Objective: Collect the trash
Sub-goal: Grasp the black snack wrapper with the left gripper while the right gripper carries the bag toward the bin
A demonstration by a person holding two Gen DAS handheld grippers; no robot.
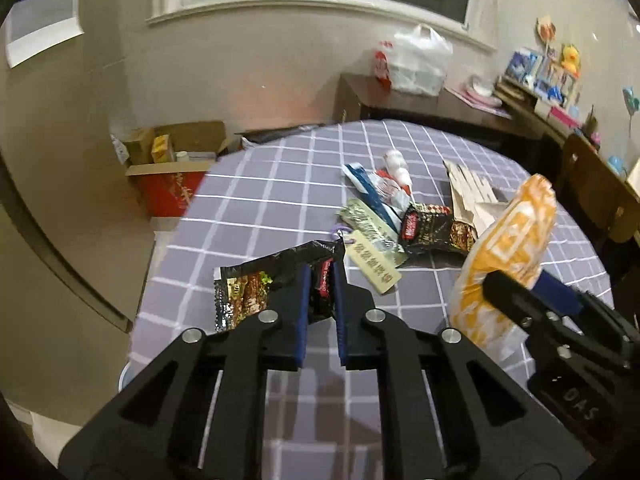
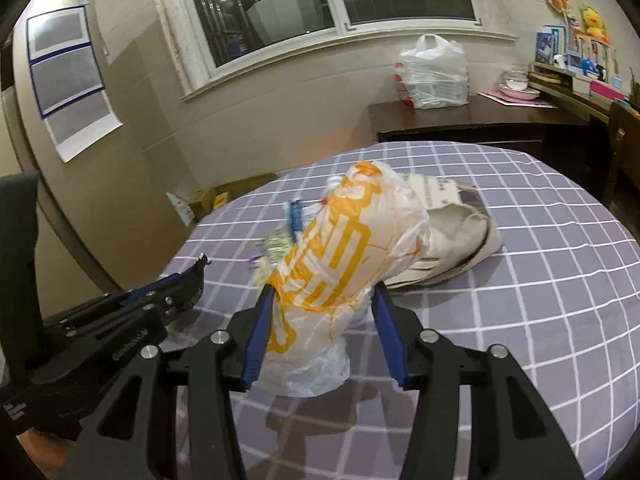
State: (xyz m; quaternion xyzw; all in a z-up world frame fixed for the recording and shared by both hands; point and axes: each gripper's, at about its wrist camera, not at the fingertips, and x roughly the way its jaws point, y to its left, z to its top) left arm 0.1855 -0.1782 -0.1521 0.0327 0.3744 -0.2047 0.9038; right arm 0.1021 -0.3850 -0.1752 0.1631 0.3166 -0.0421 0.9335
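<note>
Left gripper [image 1: 322, 280] is clenched on a black crinkled foil snack wrapper [image 1: 256, 288], blue pads pinching its right end; the rest of the wrapper sticks out left, above the near-left part of the round worktop with the purple-grey checked cloth [image 1: 260, 196].

Right gripper [image 2: 324, 312] grasps a white-and-orange thin plastic bag [image 2: 340, 256]. Blue pads sit against both sides of the bag's lower part, the bag standing up and leaning away toward the far side, its loose bottom hanging below the pads. In the left wrist view the same bag [image 1: 504, 256] is at near right, with the right gripper [image 1: 532, 300] coming in from the right edge.

Loose trash lies in a cluster at mid-worktop: a second black foil snack packet [image 1: 434, 228], a green-grey flat sachet [image 1: 368, 220], a beige paper tag with printed characters [image 1: 374, 266] just near of it, a blue-and-white wrapper [image 1: 372, 188], and a small white bottle with a red tip [image 1: 398, 168] at the far end. A crumpled brown paper bag [image 2: 452, 224] lies right of the cluster, just behind the plastic bag.

Off the worktop: an open red cardboard box [image 1: 172, 184] on the floor at far left, and a white plastic carrier bag [image 2: 434, 74] on a dark wooden side cabinet [image 2: 460, 120] under the window.
</note>
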